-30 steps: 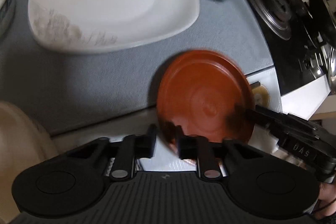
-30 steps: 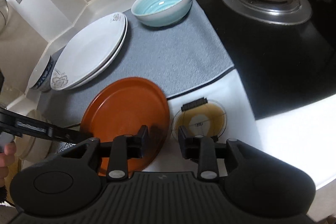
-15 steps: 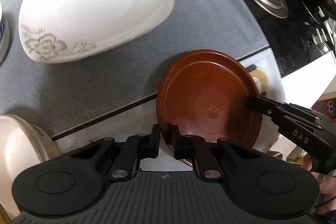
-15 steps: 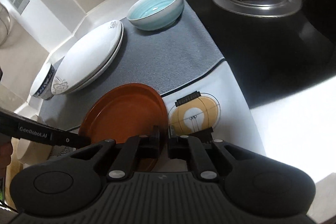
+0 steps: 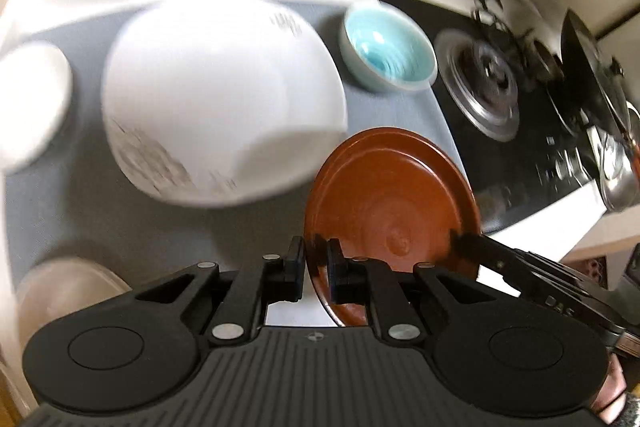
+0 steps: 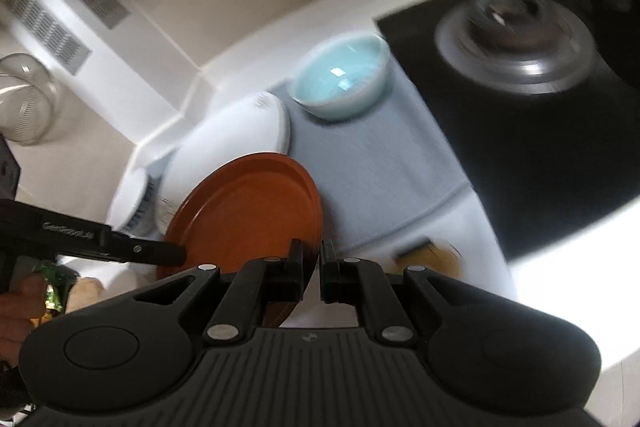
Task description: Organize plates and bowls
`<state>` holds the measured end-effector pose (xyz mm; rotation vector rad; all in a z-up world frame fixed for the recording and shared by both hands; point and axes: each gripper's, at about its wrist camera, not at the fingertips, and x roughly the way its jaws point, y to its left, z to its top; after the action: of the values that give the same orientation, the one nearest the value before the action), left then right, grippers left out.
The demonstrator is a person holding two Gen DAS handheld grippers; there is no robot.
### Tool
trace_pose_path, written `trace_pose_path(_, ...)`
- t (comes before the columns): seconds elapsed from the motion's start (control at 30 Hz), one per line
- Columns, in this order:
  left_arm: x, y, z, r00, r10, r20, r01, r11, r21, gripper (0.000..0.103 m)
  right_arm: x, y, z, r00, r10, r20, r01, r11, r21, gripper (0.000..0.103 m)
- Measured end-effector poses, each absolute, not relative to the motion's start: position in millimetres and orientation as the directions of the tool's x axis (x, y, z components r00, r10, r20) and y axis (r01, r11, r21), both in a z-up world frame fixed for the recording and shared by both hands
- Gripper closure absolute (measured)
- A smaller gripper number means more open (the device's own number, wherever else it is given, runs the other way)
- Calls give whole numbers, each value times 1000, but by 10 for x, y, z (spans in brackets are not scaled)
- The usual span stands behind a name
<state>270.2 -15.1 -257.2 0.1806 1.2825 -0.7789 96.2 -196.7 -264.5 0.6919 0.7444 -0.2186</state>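
Both grippers are clamped on the brown plate (image 5: 390, 199): left gripper (image 5: 316, 267) pinching its near-left rim, right gripper (image 6: 311, 269) pinching the opposite rim. Half a second earlier the plate lay flat on the counter edge; now it is raised and tilted, overlapping the white plate stack (image 5: 216, 95), and both views are blurred with motion. Judgement: transfer toward the stack is under way. Grey mat (image 5: 400, 111) shows open room between the stack and the blue bowl (image 5: 388, 49). Stove (image 5: 484, 87) borders the right; the raised far rim should clear the stack's edge.
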Motion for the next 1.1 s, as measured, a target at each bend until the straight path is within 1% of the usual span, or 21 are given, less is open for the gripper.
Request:
trace_pose_path(0.13,2875,-33,-2351,152,-453,-879,582,759,-291,91,1262,-1951,-2450,740,53,-671,378,792,480,95)
trace_pose_path(0.37,3177,188,-2050,250,-533,-808,491,789,-369,91,1771,-1945,-2068,763,46,-644,335,825,456,95)
trace_pose_path(0.53,3245,272,-1822,324,-536,-780,504,795,-337,91,2027,-1915,-1812,783,45,-621,297,849,436,95)
trace_pose_path(0.6,3312,321,-1806,320,-541,-778,487,798,-355,91,2133,-1892,-1774,779,35,-626,296,860,417,95)
trace_pose_path(0.73,3453,400,-1921,318,-553,-770,460,801,-385,91,2317,-1902,-1841,774,32,-632,302,859,413,95)
trace_pose_path(0.8,3546,390,-2053,315,-546,-776,443,808,-389,91,2440,-1876,-1953,749,18,-662,315,870,379,95)
trace_pose_path(0.97,3799,341,-2441,285,-507,-813,415,830,-372,91,2754,-1797,-2297,677,-10,-736,346,887,307,95)
trace_pose_path(1.03,3870,304,-2593,284,-489,-825,415,838,-354,91,2864,-1743,-2404,660,-38,-750,346,902,259,95)
trace_pose_path(1.1,3922,286,-2763,285,-457,-842,404,854,-327,91,2940,-1726,-2527,651,-34,-759,337,908,248,95)
